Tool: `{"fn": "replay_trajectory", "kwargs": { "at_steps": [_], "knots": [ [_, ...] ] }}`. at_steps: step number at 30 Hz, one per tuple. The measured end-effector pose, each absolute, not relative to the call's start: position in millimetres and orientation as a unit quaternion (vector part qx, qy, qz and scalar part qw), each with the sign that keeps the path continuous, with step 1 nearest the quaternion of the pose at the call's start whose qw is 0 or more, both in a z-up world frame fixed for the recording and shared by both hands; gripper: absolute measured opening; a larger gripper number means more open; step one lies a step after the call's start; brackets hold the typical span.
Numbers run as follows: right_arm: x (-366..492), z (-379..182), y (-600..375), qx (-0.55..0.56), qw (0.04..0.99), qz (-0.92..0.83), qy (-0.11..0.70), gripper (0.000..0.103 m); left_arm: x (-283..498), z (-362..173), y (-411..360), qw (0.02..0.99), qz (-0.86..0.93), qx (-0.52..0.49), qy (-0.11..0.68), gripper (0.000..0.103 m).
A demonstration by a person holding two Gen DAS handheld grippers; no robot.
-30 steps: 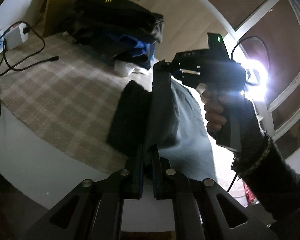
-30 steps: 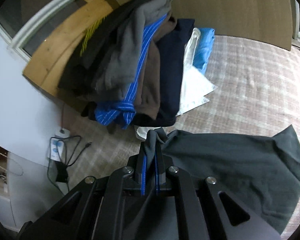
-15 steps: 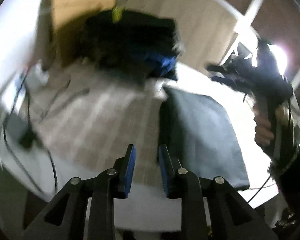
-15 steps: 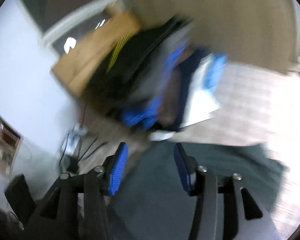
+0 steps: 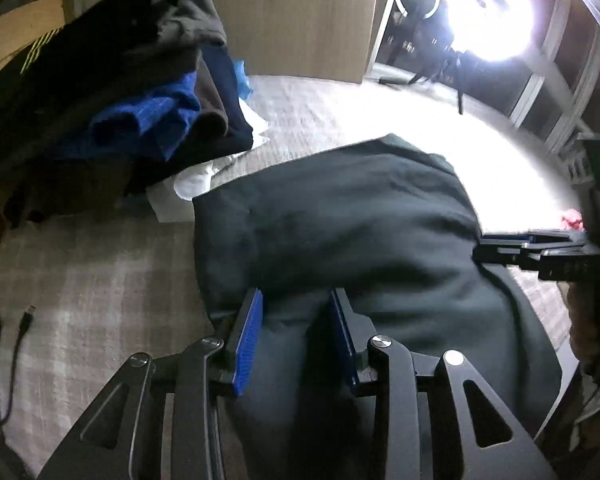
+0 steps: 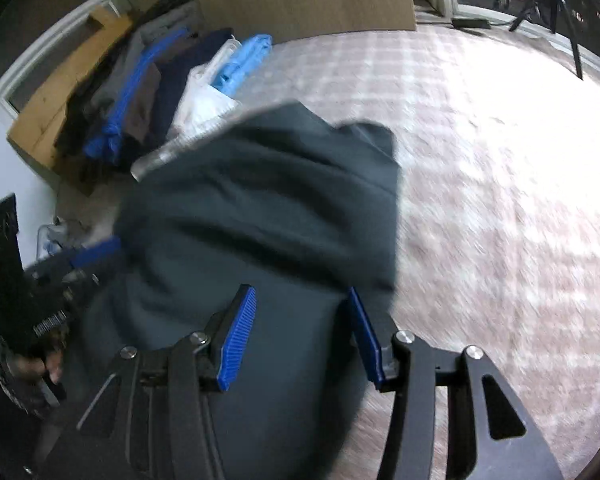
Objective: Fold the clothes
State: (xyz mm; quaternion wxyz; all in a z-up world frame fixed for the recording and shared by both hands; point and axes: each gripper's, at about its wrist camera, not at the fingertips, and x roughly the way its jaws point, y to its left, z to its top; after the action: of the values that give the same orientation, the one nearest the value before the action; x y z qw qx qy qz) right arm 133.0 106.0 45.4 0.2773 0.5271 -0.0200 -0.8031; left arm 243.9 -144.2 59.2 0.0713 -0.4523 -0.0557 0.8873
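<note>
A black cable (image 5: 4, 360) lies on the checked cloth (image 6: 480, 160) near a bright lamp (image 5: 496, 12).

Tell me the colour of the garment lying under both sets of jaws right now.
Dark charcoal grey, plain with no pattern. The garment shows best in the left wrist view.

Dark grey-green garment (image 5: 340, 216) lies folded over, rumpled, on plaid cloth. Pile of folded clothes (image 5: 140, 92), black, grey, blue, brown, navy, sits just beside its far-left corner.
</note>
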Motion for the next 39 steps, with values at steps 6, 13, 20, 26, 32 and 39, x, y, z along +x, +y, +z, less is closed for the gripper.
{"fn": "replay_trajectory", "kwargs": {
  "at_steps": [6,13,20,26,32,39],
  "knots": [
    [114.1,66.2,152.4,0.523,0.271,-0.804,-0.083,0.061,269.4,83.8,-163.1,0.056,0.887,-0.438,-0.131,0.044],
    [90.0,36.2,145.5,0.565,0.328,-0.750,-0.106,0.062,278.8,68.7,-193.8,0.019,0.852,-0.460,-0.248,0.075],
    [92.3,26.4,141.0,0.580,0.391,-0.705,-0.117,0.062,255.0,43.5,-198.9,0.054,0.809,-0.511,-0.284,0.075],
    [91.3,22.2,141.5,0.577,0.421,-0.686,-0.137,0.063,230.8,40.5,-175.5,0.093,0.791,-0.556,-0.236,0.075],
    [90.6,21.8,122.5,0.573,0.445,-0.674,-0.138,0.064,224.2,41.0,-165.8,0.089,0.791,-0.571,-0.201,0.070],
    [88.2,17.5,114.4,0.571,0.452,-0.669,-0.149,0.058,224.4,41.5,-161.5,0.078,0.805,-0.560,-0.182,0.050]
  ]
}}
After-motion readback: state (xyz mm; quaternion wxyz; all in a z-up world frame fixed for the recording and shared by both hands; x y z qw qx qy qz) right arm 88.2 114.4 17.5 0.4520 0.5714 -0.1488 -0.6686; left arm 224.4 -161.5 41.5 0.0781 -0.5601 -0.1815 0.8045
